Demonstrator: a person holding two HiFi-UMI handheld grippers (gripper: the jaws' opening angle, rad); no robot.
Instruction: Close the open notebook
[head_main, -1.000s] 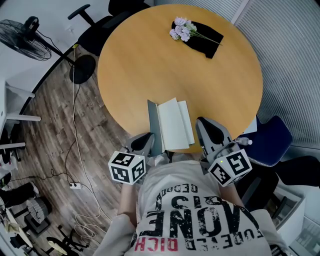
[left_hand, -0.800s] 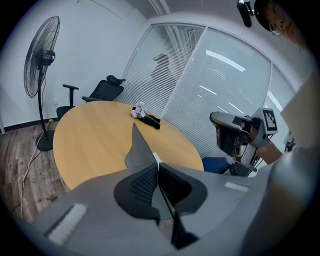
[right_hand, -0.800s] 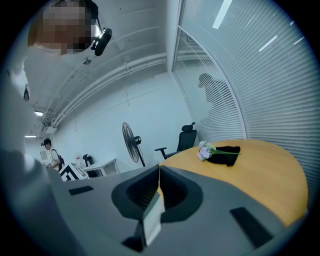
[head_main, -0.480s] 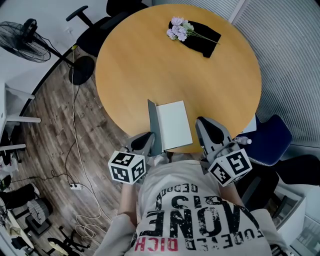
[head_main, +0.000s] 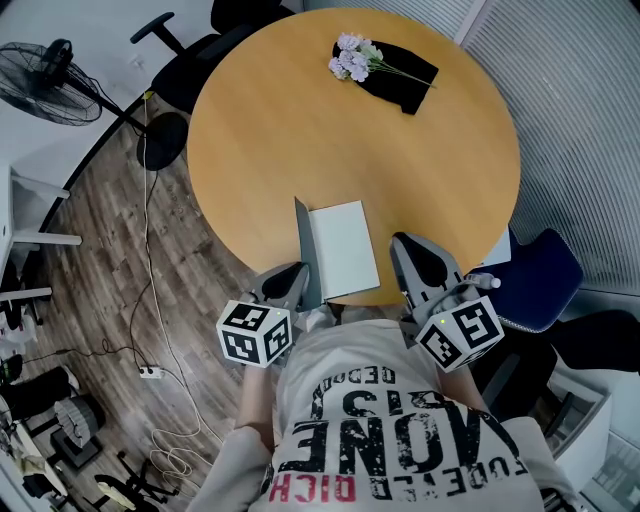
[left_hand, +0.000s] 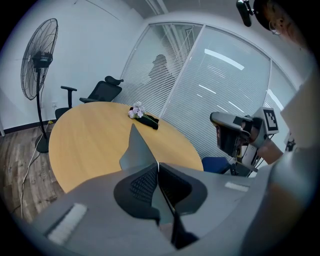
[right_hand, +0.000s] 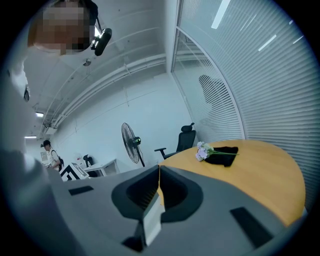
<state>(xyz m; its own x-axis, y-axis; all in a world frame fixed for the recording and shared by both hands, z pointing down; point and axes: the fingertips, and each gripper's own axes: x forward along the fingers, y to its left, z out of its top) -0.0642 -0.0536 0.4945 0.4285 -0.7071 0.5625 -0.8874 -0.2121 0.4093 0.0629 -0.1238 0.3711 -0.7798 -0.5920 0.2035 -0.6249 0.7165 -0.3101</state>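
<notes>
1. Round wooden table (head_main: 270, 130) in an office, fan (head_main: 45, 80) on the floor to the left, flowers (head_main: 352, 58) at the far rim.
2. Open notebook (head_main: 345, 245) at the near rim, grey cover (head_main: 303, 250) upright.
3. Pinched on that cover, left claw (head_main: 297, 275); closed just beside the pages, right claw (head_main: 402, 245).
4. Wide bare wood between notebook and flowers.

The table (head_main: 280, 140) is warm orange-tan wood. On the table, the notebook (head_main: 345, 245) has a white page and a grey cover. At the table's far edge, pale lilac flowers (head_main: 352, 60) lie on a black cloth (head_main: 405, 85). Beside the table are a blue chair (head_main: 535, 280) and a grey-brown plank floor (head_main: 120, 260). The left gripper (left_hand: 158, 164) and right gripper (right_hand: 159, 171) are grey, and their marker cubes (head_main: 255, 335) are patterned in black-and-white squares.
</notes>
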